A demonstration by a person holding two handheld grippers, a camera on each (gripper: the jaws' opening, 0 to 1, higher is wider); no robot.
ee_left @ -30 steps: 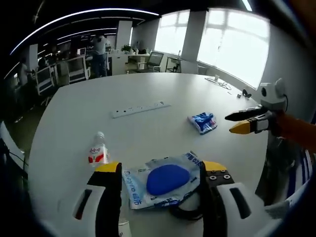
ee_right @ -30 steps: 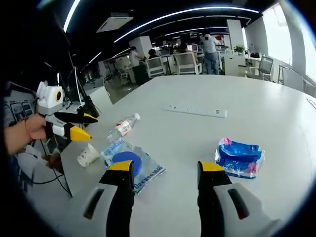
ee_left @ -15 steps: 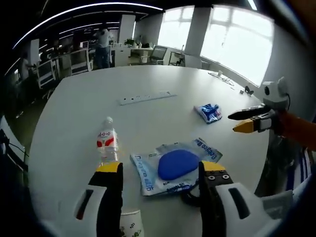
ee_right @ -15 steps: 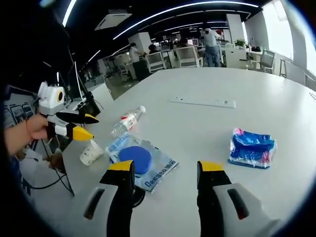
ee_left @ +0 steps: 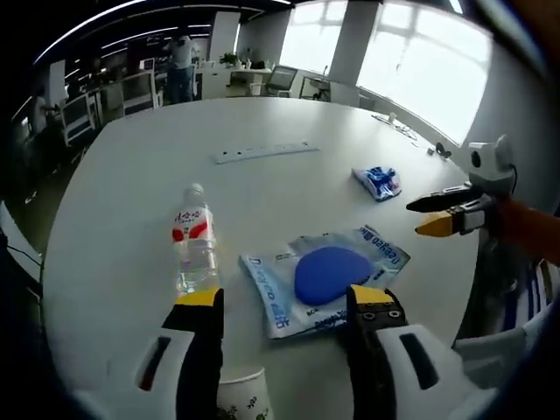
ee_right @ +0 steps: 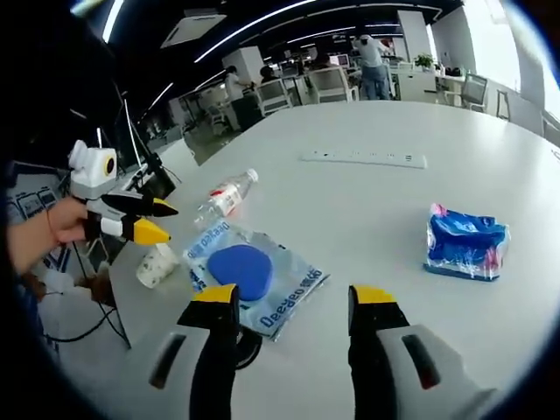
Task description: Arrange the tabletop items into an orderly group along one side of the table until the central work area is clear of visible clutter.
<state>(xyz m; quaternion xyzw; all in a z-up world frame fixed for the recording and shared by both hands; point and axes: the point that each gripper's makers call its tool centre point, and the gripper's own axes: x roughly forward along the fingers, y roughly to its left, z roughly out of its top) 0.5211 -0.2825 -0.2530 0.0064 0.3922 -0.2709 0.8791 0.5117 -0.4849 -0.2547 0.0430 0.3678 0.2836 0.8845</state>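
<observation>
The setting was an open-plan office with large windows, ceiling light strips, desks and chairs, and people standing at the far end. The work surface was a large white round-edged bench (ee_left: pixel 114 219).

Left claw (ee_left: pixel 280 302): jaws stood wide apart, yellow-tipped, holding nothing and touching nothing. In the right gripper view the same claw (ee_right: pixel 157 220) was seen in a hand (ee_right: pixel 44 232) beyond the bench's edge, its tips slightly parted, just above a paper cup.

Right claw (ee_right: pixel 284 297): jaws likewise wide apart and empty, hovering over the bench near its edge. In the left gripper view it (ee_left: pixel 420 217) was seen off the bench's edge, tips only slightly parted, gripping nothing.

Items on the bench:
- A clear plastic pouch (ee_left: pixel 324 280) containing a blue oval object (ee_left: pixel 332 273) lay flat near the near edge. Blue lettering ran along its borders; it could not be read with certainty.
- A water bottle (ee_left: pixel 194 241) with a red-and-white label lay on its side just beside the pouch; the label text was too small to read.
- A paper cup (ee_left: pixel 243 398) with a green printed pattern lay at the bench's edge, between the left claw's jaws in that view.
- A blue packet (ee_right: pixel 465 245) with pink and white print lay well apart from the pouch, towards the window-side edge.
- A white power strip (ee_left: pixel 267 151) lay flat nearer the middle of the bench.
</observation>
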